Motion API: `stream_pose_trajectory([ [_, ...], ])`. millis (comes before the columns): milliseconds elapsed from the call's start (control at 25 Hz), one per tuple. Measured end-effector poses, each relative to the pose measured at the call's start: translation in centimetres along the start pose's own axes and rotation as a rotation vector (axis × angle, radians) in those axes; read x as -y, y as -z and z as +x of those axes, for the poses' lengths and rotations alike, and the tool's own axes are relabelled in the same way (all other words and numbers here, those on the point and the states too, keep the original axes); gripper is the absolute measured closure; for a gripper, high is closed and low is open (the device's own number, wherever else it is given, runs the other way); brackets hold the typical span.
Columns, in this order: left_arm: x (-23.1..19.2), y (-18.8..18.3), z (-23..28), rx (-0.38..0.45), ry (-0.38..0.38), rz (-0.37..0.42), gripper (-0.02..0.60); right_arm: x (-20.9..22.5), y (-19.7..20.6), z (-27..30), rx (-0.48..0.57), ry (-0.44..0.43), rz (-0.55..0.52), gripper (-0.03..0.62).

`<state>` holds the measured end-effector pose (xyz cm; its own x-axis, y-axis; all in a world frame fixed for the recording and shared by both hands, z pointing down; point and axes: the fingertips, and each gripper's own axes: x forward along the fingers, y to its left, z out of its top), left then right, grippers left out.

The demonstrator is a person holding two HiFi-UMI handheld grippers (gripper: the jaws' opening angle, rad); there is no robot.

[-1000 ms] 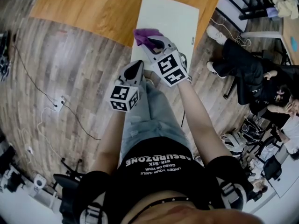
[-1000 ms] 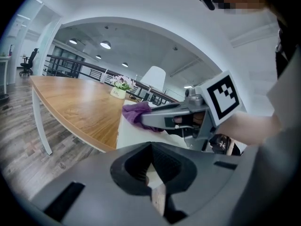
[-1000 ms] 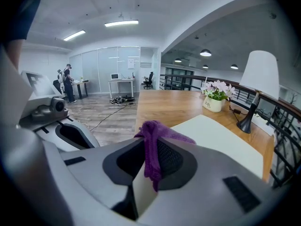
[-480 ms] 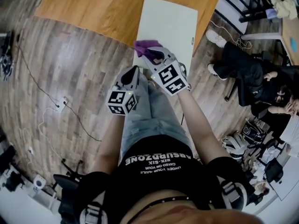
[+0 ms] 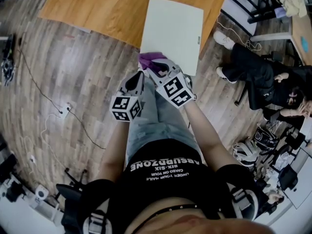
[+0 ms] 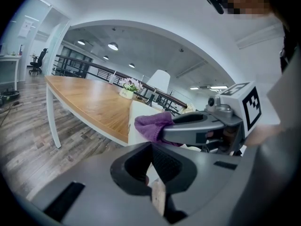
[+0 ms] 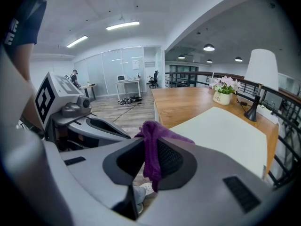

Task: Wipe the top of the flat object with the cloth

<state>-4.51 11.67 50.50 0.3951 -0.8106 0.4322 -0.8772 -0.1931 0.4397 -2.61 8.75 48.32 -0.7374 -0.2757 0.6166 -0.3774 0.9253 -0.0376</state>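
At the near edge of the tabletop (image 5: pixel 97 9), close to its right corner, the white board (image 5: pixel 173 28) lies flat with its near end jutting out past the wood. My right tongs (image 5: pixel 157 68) are clenched on the purple cloth (image 5: pixel 151 60), which sits at the board's near left corner, just over the overhanging end. In the right gripper view the cloth (image 7: pixel 153 149) hangs pinched between the two jaws, a fold bunched above them and a tail drooping below, with the board (image 7: pixel 225 131) stretching away beyond it. I cannot tell whether the cloth is pressed onto the board or held just above it. My left tongs (image 5: pixel 137 79) hover just beside the right ones, on their left and short of the table's near edge, apart from board and cloth. In the left gripper view their jaws are shut together with nothing between them, and the right tongs (image 6: pixel 197 126) show straight ahead with the cloth (image 6: pixel 151 126) bulging from their tip against the board's near edge (image 6: pixel 138 114). Toward the far edge of the tabletop stand a small flower pot (image 7: pixel 222 95) and a lamp (image 7: pixel 259 74), well apart from the cloth.
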Motion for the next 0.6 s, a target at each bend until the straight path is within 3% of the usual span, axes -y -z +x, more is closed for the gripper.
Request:
stream_pose_trajectory([
  [600, 0.9, -1.5, -0.4, -0.001, 0.021, 0.058, 0.566, 2.0, 2.8, -3.7, -0.035, 0.088, 0.018, 0.519],
])
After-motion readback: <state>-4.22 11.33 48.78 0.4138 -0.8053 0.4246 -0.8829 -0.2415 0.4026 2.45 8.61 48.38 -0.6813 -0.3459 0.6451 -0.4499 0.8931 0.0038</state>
